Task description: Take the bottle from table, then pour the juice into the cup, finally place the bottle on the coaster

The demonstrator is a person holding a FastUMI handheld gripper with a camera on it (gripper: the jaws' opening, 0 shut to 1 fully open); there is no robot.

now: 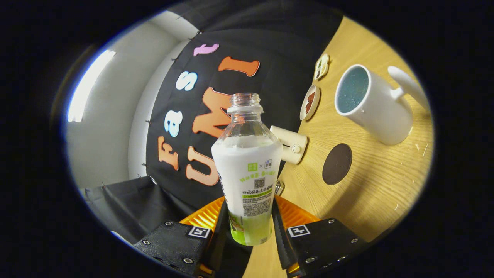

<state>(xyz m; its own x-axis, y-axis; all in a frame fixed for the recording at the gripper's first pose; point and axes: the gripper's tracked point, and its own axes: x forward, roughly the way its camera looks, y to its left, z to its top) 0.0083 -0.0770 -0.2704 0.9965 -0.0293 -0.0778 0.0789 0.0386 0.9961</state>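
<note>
The bottle (249,170) sits clamped in the tool (249,227), a finger pressed on each side of its lower body, cap off, open neck pointing away from the fingers. The whole view is rolled, so the bottle seems lifted clear of the wooden surface (386,185) and already tipping. The cup (370,104) lies beyond the fingers, off to the side of the neck, its mouth well apart from the bottle's. The dark round coaster (337,163) lies nearer, between cup and tool. I'd judge the neck must swing over the cup's rim next.
</note>
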